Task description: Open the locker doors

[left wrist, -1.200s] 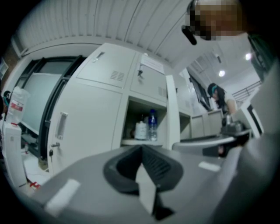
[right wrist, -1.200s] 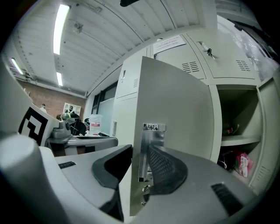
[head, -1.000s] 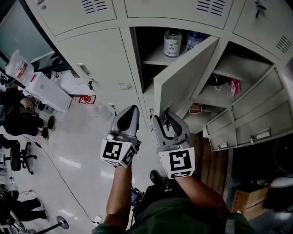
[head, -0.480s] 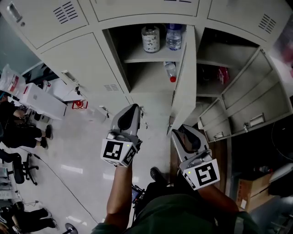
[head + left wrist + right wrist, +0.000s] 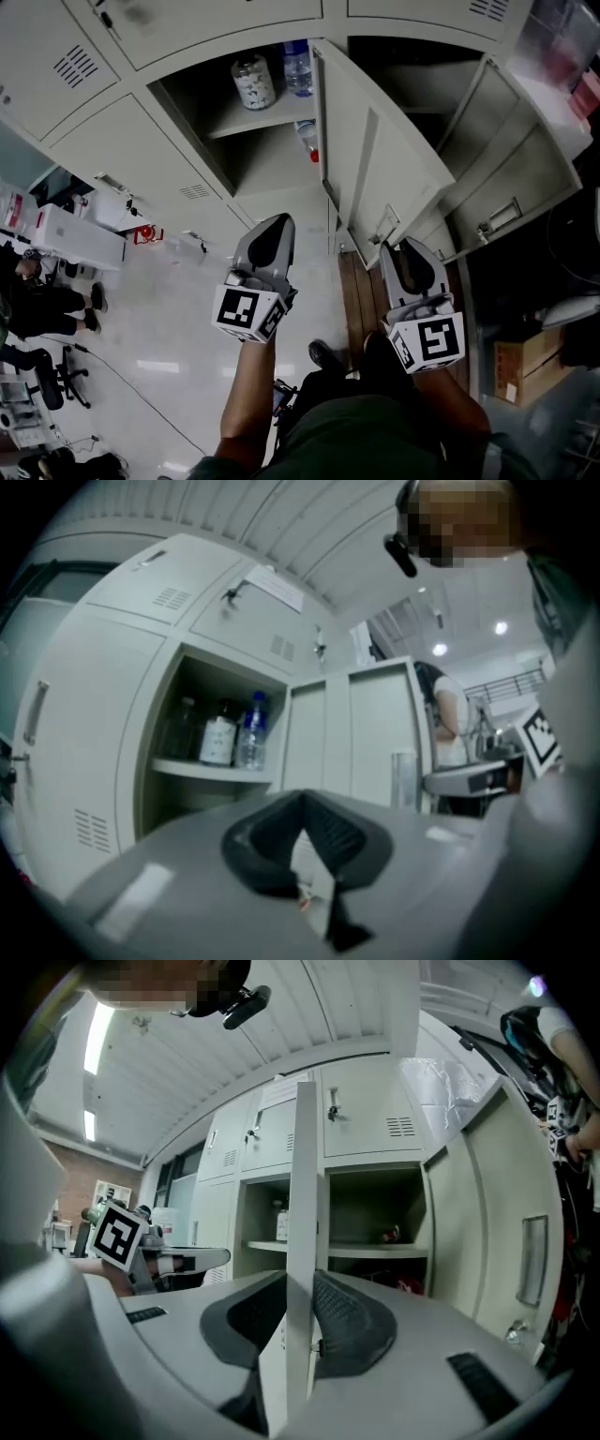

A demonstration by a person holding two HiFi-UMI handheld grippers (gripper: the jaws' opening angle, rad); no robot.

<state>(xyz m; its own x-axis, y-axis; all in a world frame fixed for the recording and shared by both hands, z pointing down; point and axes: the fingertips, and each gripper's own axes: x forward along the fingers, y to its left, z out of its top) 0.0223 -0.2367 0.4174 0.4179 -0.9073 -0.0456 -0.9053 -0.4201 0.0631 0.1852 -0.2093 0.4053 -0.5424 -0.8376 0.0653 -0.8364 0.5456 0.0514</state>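
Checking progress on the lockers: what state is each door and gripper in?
Middle locker door, open wide.
Right locker door, open.
Left locker door, closed.
Right gripper, jaws just closed further, clamping middle locker door's edge.
Left gripper, jaws together, empty.

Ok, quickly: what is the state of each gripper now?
Left gripper: closed, holding nothing.
Right gripper: jaws have just been closing, now clamped on the edge of the locker door.

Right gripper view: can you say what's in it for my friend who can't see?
The right gripper, its jaws just closing, grips the edge of an open locker door. Behind it stand open lockers with shelves.
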